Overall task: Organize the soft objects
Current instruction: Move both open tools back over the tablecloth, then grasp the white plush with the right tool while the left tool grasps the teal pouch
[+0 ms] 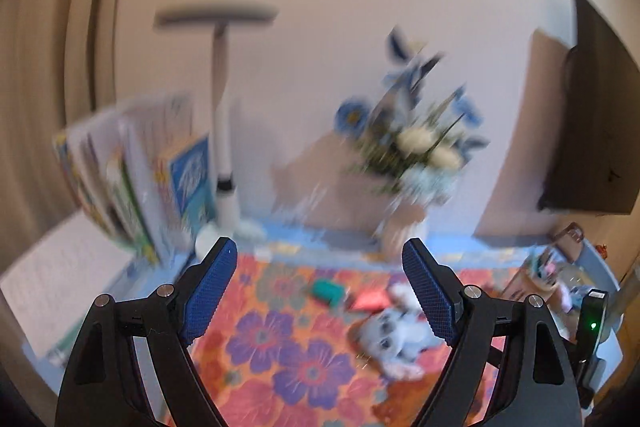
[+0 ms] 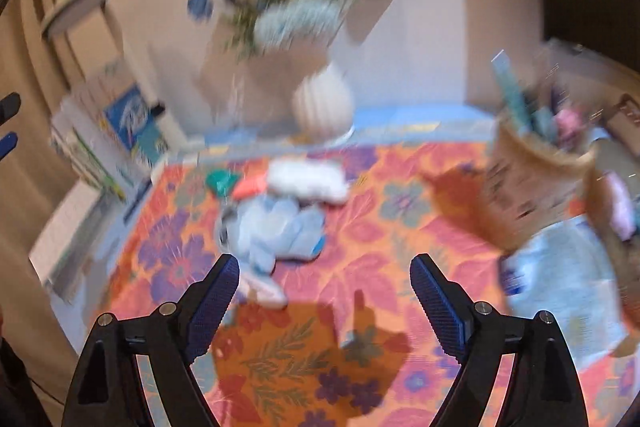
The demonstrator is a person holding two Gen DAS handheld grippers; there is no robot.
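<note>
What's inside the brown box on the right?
The box holds something pink and upright bluish items, too blurred to identify. Its walls hide whatever sits lower down.

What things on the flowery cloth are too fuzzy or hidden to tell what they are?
- Left wrist view: the pale plush toy is blurred, and the left gripper finger covers one side.
- Both views: the green thing and red thing are blurred lumps.
- Right wrist view: the blue soft pile and white pile are smeared; the cardboard box contents are unreadable.
</note>
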